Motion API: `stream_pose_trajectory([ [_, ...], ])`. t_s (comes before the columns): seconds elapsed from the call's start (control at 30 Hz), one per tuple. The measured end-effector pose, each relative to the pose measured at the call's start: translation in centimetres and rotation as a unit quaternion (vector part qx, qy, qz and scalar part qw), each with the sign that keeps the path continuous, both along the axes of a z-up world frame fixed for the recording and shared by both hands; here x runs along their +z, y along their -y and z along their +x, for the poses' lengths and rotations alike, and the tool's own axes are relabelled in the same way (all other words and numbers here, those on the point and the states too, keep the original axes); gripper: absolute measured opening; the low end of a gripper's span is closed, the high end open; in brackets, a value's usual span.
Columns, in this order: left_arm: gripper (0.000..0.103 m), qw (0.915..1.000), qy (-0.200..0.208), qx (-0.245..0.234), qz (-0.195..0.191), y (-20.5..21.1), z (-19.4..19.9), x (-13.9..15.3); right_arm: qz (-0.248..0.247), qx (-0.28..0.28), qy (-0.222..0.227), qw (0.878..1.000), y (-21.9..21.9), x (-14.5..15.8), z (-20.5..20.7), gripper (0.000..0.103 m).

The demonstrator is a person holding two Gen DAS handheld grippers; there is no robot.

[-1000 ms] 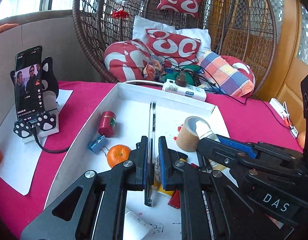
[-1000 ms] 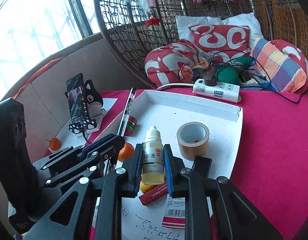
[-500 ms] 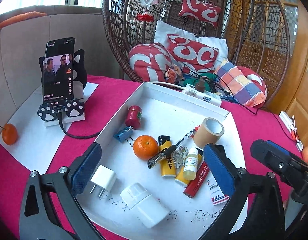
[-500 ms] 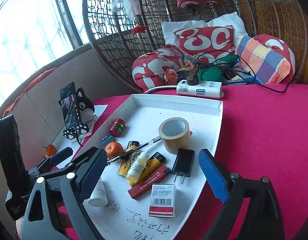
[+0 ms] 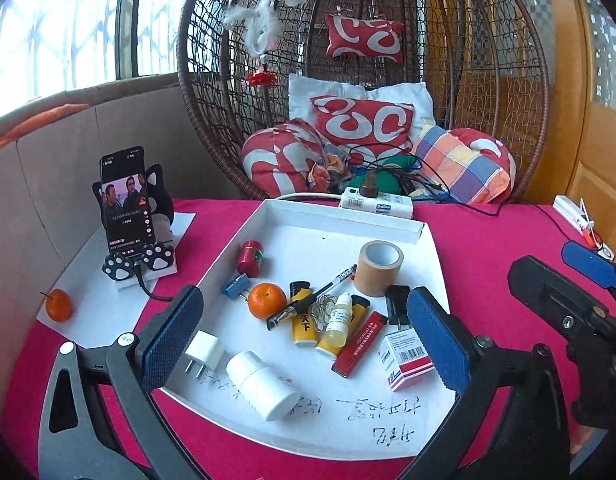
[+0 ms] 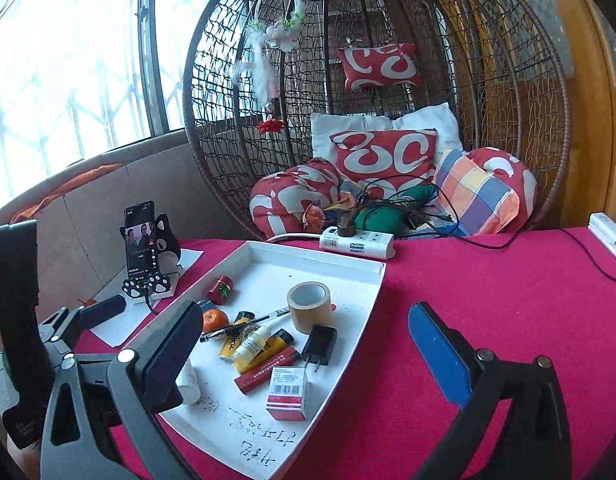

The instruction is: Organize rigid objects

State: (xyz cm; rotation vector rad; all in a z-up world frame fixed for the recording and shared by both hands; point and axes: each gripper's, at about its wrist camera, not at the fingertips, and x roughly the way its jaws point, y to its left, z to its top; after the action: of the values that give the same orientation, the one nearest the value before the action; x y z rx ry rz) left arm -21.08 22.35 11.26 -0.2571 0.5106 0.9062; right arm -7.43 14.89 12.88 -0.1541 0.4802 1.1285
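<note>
Both tools, left [image 5: 304, 336] and right [image 6: 304, 356], stand wide open and empty above the near end of the white tray [image 5: 339, 216] on the red tabletop [image 6: 487, 292]. The pen [image 5: 311, 304] and dropper bottle [image 5: 339, 320] lie in the tray among lighters, a tangerine [image 5: 266, 300] and a tape roll [image 5: 379, 267].

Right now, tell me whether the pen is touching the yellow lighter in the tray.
Touching. The left wrist view shows the pen lying slantwise across the top of the yellow lighter, its barrel resting on the lighter's black cap with no gap.
</note>
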Motion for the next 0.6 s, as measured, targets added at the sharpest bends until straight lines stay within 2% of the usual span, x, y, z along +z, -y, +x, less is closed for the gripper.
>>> stream_pose_trajectory([
  [0.13,0.103,0.9996,0.007,-0.004,0.027,1.6,-0.4,2.0,0.036,-0.013,0.003,0.999,2.4,0.8,0.1,0.103],
  [0.27,0.103,0.9963,0.021,0.022,0.081,3.6,-1.4,4.7,0.093,-0.04,0.02,0.995,5.7,3.0,0.2,0.103],
  [0.3,0.103,0.9937,0.022,0.042,0.101,4.2,-1.7,5.2,0.108,-0.05,0.025,0.993,6.5,3.5,0.2,0.103],
  [0.37,0.103,0.9826,0.03,0.092,0.159,5.8,-2.5,6.4,0.142,-0.069,0.034,0.987,8.2,4.6,0.3,0.103],
  [0.43,0.103,0.9727,0.048,0.121,0.192,7.2,-3.4,7.2,0.168,-0.082,0.042,0.981,9.8,5.6,0.4,0.103],
  [0.47,0.103,0.9715,0.059,0.123,0.194,7.6,-3.8,7.4,0.178,-0.088,0.045,0.979,10.4,6.0,0.5,0.103],
  [0.5,0.103,0.9742,0.071,0.108,0.185,7.8,-4.0,7.5,0.186,-0.093,0.048,0.977,11.0,6.4,0.5,0.103],
  [0.6,0.103,0.9907,0.075,0.045,0.105,7.2,-3.7,7.1,0.208,-0.11,0.054,0.97,12.7,7.2,0.6,0.103],
])
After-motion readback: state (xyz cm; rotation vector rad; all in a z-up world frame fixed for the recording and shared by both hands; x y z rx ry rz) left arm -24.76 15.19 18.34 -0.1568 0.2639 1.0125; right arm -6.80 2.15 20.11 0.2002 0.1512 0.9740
